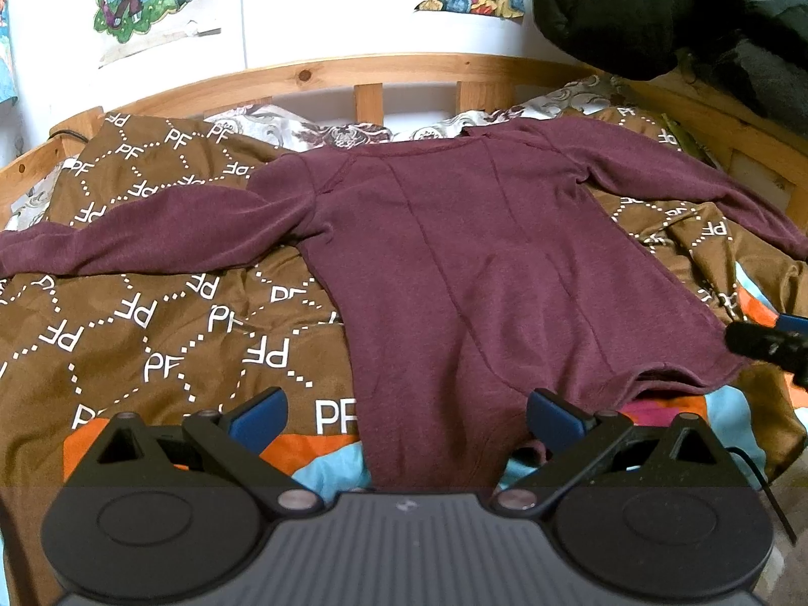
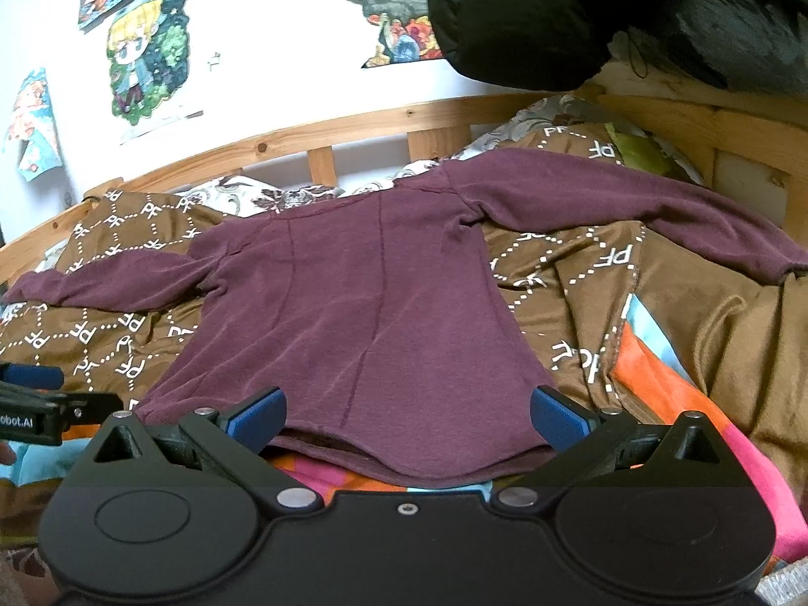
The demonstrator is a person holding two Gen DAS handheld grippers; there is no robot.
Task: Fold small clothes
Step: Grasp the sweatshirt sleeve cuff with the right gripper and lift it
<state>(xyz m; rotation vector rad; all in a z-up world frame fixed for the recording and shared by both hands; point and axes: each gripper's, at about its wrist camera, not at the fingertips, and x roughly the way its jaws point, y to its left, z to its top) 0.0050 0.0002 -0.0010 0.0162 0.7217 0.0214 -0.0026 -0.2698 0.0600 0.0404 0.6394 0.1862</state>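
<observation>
Both claws sit at the near end of the bed with their blue fingers spread wide and nothing between them: the left gripper [image 1: 406, 416] hovers over the bottom left corner of the hem, the right gripper [image 2: 406, 416] over the bottom right, so each looks lined up to take its own side. Beyond them the maroon long-sleeved top [image 2: 348, 303] lies flat and face down, hem toward the claws, neckline toward the wooden bed rail [image 2: 353, 123]. Its left sleeve [image 1: 126, 247] and right sleeve [image 2: 631, 207] are stretched straight out to either side, which I take as the layout for folding, with no fold made yet. It rests on a rumpled brown PF-patterned blanket [image 1: 151, 333], so the cloth may drag or wrinkle when lifted. A dark bundle [image 2: 530, 10] hangs above the far right corner, well apart.
</observation>
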